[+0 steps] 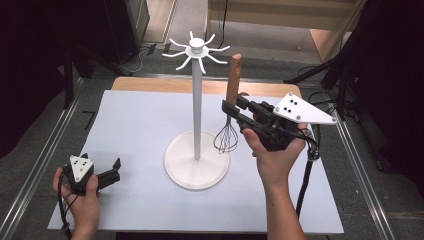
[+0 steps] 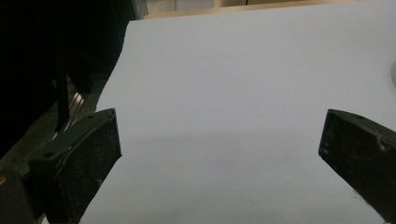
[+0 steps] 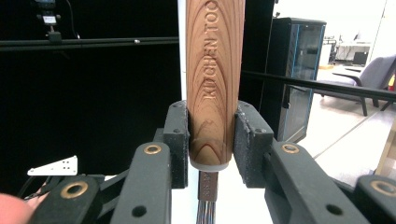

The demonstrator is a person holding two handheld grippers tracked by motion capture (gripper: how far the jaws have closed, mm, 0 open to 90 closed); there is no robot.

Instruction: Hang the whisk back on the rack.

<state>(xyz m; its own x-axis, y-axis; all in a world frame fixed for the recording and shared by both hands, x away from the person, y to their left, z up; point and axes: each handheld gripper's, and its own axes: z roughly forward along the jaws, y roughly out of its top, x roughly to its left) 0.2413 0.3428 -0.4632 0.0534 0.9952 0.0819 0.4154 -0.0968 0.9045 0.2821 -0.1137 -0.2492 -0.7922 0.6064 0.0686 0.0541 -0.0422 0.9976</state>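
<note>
A whisk [image 1: 229,116] with a wooden handle [image 3: 214,88] and a wire head [image 1: 226,138] hangs upright just right of a white hook stand [image 1: 197,105]. My right gripper [image 1: 231,109] is shut on the lower end of the handle; in the right gripper view both pads press its sides and the wires drop out of frame below. The stand's round base [image 1: 196,161] rests on the table, its hooks [image 1: 196,50] spread at the top. My left gripper [image 1: 116,170] lies low at the table's front left, open, with bare white surface between its fingers [image 2: 88,154].
A white sheet [image 1: 140,130] covers the table, with a wooden edge [image 1: 150,84] at the back. Metal rails [image 1: 45,150] run along both sides. A cable [image 1: 303,190] trails from the right gripper down past the forearm.
</note>
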